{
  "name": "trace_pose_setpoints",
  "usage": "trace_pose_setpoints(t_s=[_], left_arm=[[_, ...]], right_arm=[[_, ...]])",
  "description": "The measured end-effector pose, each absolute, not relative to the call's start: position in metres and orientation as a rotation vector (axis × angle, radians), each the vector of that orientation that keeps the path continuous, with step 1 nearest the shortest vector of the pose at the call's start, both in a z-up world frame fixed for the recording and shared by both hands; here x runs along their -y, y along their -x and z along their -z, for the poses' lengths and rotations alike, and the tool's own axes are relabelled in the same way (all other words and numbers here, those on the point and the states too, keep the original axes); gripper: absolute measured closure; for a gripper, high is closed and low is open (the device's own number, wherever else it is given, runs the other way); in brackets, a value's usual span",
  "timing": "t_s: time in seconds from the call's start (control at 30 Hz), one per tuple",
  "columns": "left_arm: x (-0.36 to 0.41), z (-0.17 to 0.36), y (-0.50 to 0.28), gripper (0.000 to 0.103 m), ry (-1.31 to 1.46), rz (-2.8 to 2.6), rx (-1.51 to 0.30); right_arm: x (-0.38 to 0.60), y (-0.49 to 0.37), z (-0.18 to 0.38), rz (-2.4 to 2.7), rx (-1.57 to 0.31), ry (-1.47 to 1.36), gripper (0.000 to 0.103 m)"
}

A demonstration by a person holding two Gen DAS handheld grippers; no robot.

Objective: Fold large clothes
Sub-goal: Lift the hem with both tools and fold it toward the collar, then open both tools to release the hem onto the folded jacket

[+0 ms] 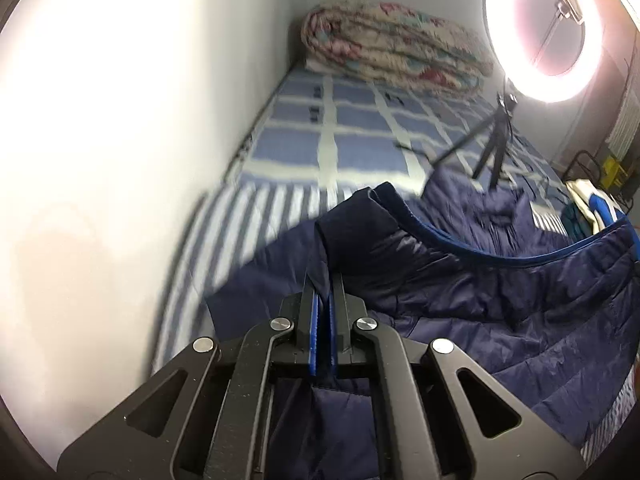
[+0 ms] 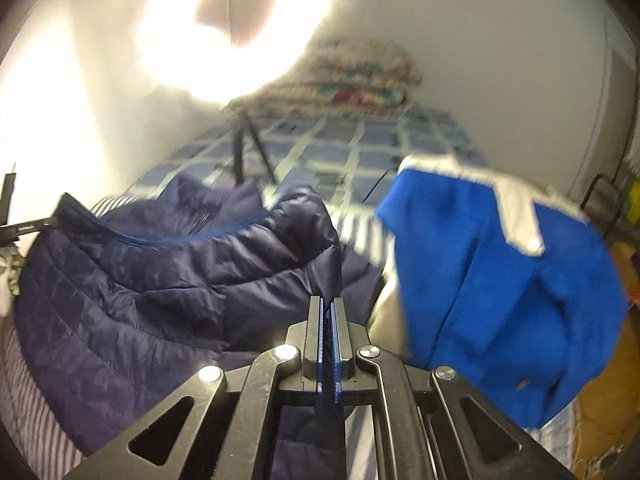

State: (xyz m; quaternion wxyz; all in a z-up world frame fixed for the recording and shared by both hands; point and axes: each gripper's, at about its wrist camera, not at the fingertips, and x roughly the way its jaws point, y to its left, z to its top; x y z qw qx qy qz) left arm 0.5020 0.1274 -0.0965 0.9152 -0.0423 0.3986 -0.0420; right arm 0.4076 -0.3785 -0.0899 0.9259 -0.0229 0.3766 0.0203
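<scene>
Both grippers pinch the navy jacket on the bed.

The jacket lies crumpled on the checked bedspread. Left gripper and right gripper each have jaws clamped narrow on a fold of it. A blue garment sits at three o'clock; a ring light and rolled blanket at twelve.

White walls, glaring ring light
</scene>
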Motion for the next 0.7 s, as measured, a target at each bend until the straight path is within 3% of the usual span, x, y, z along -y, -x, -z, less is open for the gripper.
trace_pose_setpoints(t_s=[0.23, 0.47, 0.53, 0.6, 0.67, 0.7], left_arm=[[-0.104, 0.099, -0.570, 0.101, 0.041, 0.025, -0.794], [-0.083, 0.161, -0.602, 0.100, -0.041, -0.061, -0.872], [-0.081, 0.175, -0.606, 0.094, -0.057, -0.069, -0.928], [-0.081, 0.172, -0.603, 0.077, -0.065, -0.088, -0.924], [-0.084, 0.156, -0.593, 0.057, -0.041, -0.072, -0.887], [-0.084, 0.147, -0.587, 0.055, -0.030, -0.065, -0.870]], right_arm=[[0.376, -0.463, 0.100, 0.103, -0.771, 0.115, 0.103], [0.363, -0.503, 0.145, 0.194, -0.862, 0.252, 0.103], [0.362, -0.508, 0.159, 0.209, -0.894, 0.274, 0.102], [0.359, -0.509, 0.164, 0.215, -0.912, 0.281, 0.100], [0.359, -0.505, 0.157, 0.207, -0.900, 0.261, 0.086], [0.360, -0.501, 0.151, 0.194, -0.891, 0.244, 0.076]])
